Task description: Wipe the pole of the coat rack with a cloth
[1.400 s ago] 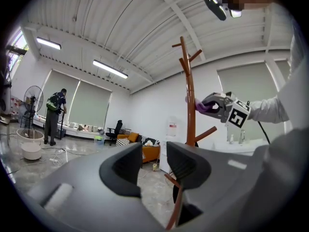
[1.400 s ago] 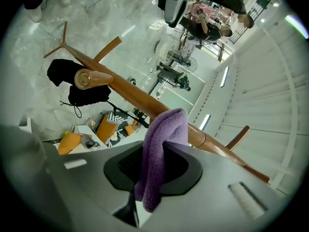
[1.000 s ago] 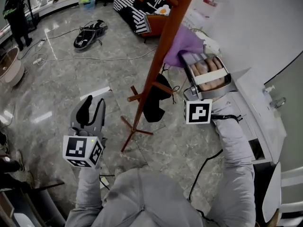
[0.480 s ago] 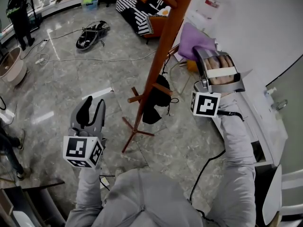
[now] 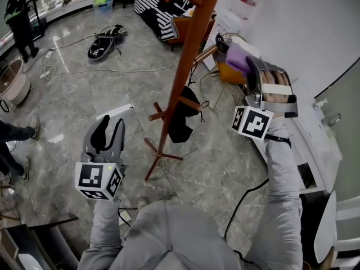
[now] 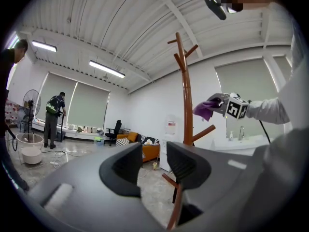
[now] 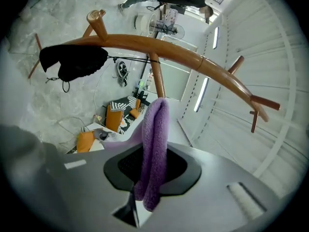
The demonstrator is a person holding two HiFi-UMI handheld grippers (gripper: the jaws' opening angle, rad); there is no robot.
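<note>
The brown wooden coat rack pole point(image 5: 187, 55) slants from the top of the head view down to its cross feet point(image 5: 160, 153). To the right of the pole and apart from it, my right gripper point(image 5: 249, 66) is shut on a purple cloth point(image 5: 237, 58). In the right gripper view the cloth point(image 7: 154, 144) hangs folded between the jaws, and the pole point(image 7: 159, 46) arcs across well beyond it. My left gripper point(image 5: 109, 127) hovers low at the left, open and empty. Its own view shows the pole point(image 6: 186, 95) ahead and the cloth point(image 6: 206, 108) beside it.
A black garment point(image 5: 181, 122) hangs on a lower peg of the rack. An orange sofa with a striped throw point(image 5: 163, 10) stands behind. A white counter point(image 5: 315, 145) runs along the right wall. Cables point(image 5: 112, 69) and a black bag point(image 5: 107, 38) lie on the marble floor; a person point(image 5: 19, 16) stands far left.
My right gripper has carried the purple cloth to the right, off the pole and out to its side. The left gripper has stayed in place.
</note>
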